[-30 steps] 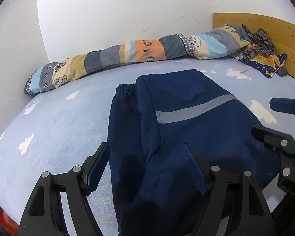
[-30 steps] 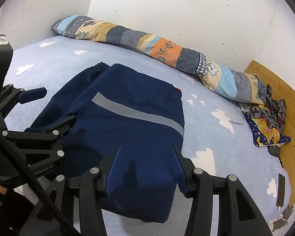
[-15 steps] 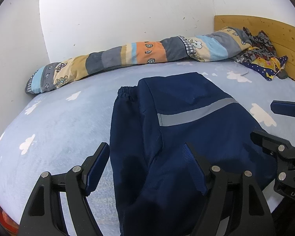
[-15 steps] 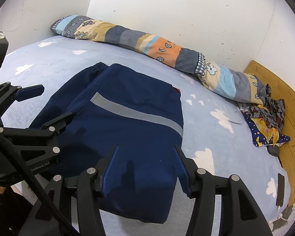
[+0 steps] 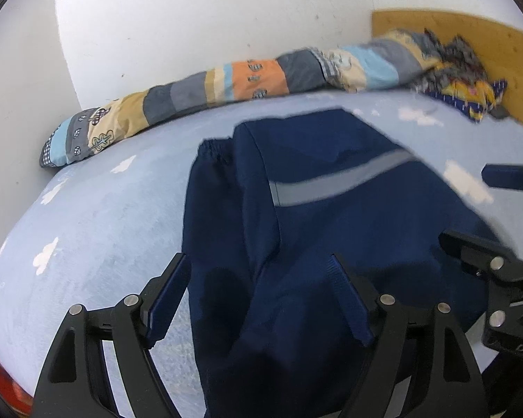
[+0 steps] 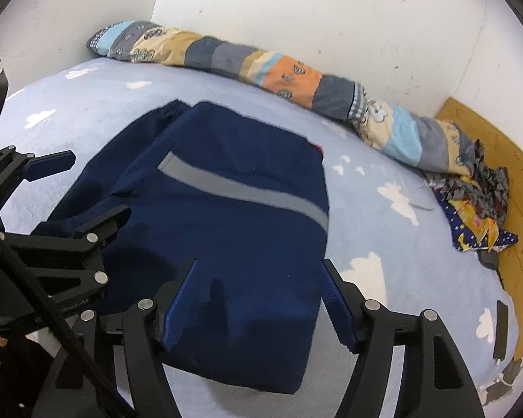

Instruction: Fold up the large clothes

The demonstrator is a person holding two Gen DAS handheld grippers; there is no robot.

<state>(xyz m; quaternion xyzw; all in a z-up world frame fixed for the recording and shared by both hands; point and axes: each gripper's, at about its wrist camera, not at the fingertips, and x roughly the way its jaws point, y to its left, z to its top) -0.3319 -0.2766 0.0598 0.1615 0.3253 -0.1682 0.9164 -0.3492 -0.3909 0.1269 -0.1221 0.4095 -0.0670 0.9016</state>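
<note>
A folded navy jacket (image 5: 331,216) with a grey reflective stripe (image 5: 338,181) lies flat on the light blue bed; it also shows in the right wrist view (image 6: 226,216). My left gripper (image 5: 258,296) is open and empty, hovering over the jacket's near left edge, where an elastic cuff (image 5: 209,149) sticks out. My right gripper (image 6: 258,299) is open and empty above the jacket's near right corner. Each gripper shows at the edge of the other's view: the right one (image 5: 484,216) and the left one (image 6: 83,191).
A long patchwork bolster (image 5: 226,80) lies along the white back wall. A crumpled patterned cloth (image 6: 477,202) sits by the wooden headboard (image 6: 498,160) at right. A dark flat object (image 6: 500,327) lies near the bed's right edge. The sheet (image 5: 87,216) has white clouds.
Both grippers have stayed open and empty. Both views have shifted slightly, with motion blur now; the jacket lies as before.
</note>
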